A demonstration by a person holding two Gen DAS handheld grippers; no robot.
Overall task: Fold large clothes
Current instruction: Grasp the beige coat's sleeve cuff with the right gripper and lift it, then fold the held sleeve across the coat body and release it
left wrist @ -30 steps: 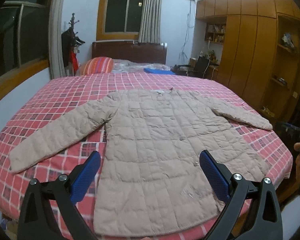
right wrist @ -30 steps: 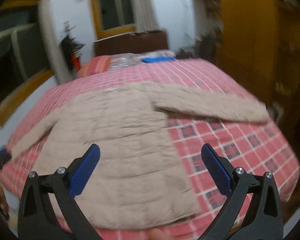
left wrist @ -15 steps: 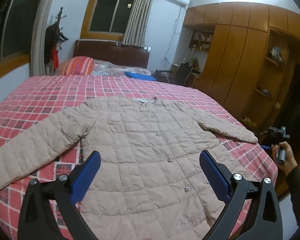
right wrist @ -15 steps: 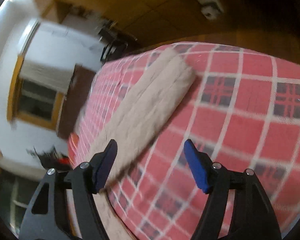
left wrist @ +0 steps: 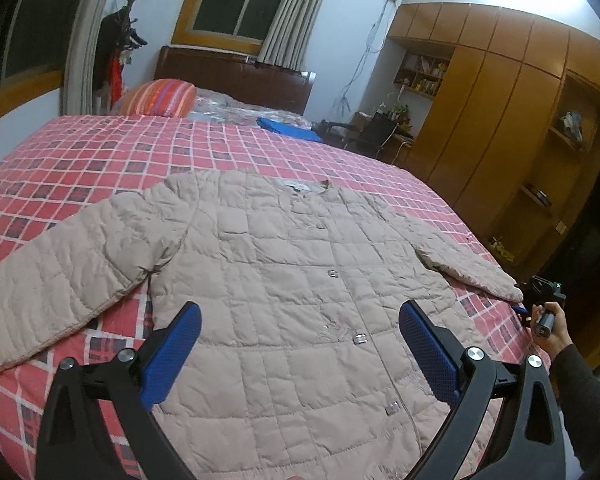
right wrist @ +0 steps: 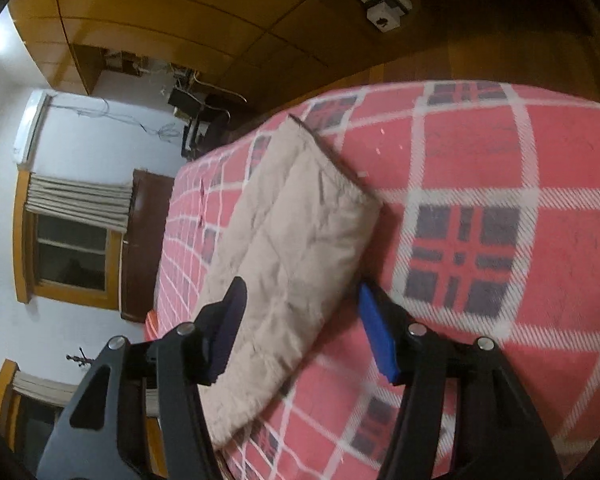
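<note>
A beige quilted jacket [left wrist: 284,288] lies flat, front up and buttoned, on the red plaid bed [left wrist: 148,152], sleeves spread to both sides. My left gripper [left wrist: 300,344] hovers open above the jacket's lower front, holding nothing. In the right wrist view, the jacket's right sleeve [right wrist: 292,240] runs between the fingers of my right gripper [right wrist: 300,324], which is open and straddles the sleeve close to its cuff [right wrist: 324,148]. The left wrist view shows the right gripper [left wrist: 540,300] in a hand at the sleeve end near the bed's right edge.
A striped orange pillow [left wrist: 160,96] and a blue folded item [left wrist: 288,128] lie near the dark headboard [left wrist: 236,80]. Wooden wardrobes [left wrist: 500,120] line the right wall beside the bed. A coat stand [left wrist: 120,40] is at the far left by the window.
My left gripper has tilted and moved in over the jacket. My right gripper swung down to the right sleeve's cuff, rolled sideways, and its fingers have narrowed around the sleeve.
</note>
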